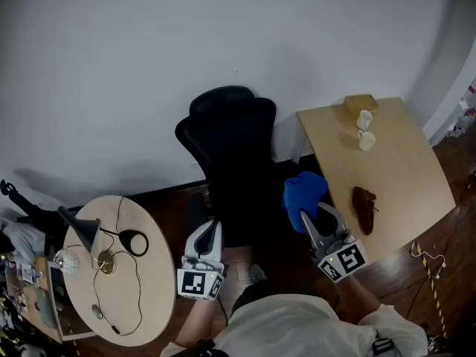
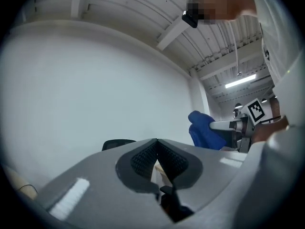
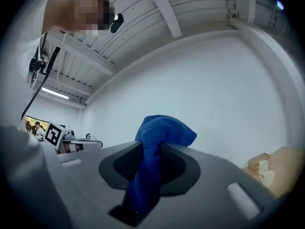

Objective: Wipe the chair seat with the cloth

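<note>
Right gripper [image 1: 317,216] clamped on the blue cloth [image 1: 303,192], bunched at the jaws' tips; left gripper [image 1: 210,229] pinched shut, empty; chair seat [image 1: 238,208] lower, between both sets of jaws; best to bring cloth down flat, press evenly, sweep overlapping strokes.

Blue cloth [image 1: 303,192], black chair [image 1: 230,147], tan table [image 1: 401,162]

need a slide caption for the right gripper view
Right gripper shut on a bunched blue cloth against a white wall, wooden table at lower right.
</note>
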`<state>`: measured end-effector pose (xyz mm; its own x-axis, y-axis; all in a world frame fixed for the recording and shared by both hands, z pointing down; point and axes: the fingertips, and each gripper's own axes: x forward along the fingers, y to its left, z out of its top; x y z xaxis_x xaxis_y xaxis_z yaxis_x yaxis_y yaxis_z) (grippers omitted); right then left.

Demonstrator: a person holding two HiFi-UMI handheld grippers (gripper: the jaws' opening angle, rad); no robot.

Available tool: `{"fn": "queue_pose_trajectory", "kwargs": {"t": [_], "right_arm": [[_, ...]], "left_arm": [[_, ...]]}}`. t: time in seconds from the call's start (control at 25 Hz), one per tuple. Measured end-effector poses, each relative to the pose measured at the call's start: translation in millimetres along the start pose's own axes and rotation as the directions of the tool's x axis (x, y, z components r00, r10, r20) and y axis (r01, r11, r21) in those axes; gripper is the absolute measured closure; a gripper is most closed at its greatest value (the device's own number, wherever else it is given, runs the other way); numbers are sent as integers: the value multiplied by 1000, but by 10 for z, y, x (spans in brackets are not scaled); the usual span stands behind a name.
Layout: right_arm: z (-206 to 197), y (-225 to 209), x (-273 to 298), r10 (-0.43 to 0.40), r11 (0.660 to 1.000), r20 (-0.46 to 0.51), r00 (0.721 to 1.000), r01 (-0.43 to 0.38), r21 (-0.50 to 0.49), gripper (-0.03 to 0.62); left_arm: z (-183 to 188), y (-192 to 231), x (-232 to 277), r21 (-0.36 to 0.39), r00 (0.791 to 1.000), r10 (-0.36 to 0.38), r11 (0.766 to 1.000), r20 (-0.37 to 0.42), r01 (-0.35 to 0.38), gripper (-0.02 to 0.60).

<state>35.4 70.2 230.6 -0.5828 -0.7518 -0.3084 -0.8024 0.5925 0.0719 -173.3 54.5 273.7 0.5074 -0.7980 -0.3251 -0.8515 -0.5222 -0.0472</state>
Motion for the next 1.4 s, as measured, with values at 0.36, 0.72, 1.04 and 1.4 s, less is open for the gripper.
{"fn": "queue_pose_trajectory", "kwargs": {"t": [0.36, 0.72, 1.04, 1.4], "right_arm": [[-763, -1137, 1395, 27, 993, -138, 990, -11, 118, 496], [-3433, -2644, 2418, 61, 957, -380, 923, 55, 286, 496], [-5934, -2694, 2039, 65, 929, -508, 859, 134, 345, 496], [-7969, -2072, 2712, 197, 886, -641, 742, 145, 440, 496]], "left_arm": [[-702, 891, 1409, -39, 991, 44, 998, -123, -49, 543], [-3331, 1675, 2537, -117, 918, 92, 982, -385, -147, 543], [-5202, 1728, 2225, -62, 904, 104, 988, -415, -142, 543], [-5121, 1937, 1962, -21, 908, 148, 985, -393, -169, 543]]}}
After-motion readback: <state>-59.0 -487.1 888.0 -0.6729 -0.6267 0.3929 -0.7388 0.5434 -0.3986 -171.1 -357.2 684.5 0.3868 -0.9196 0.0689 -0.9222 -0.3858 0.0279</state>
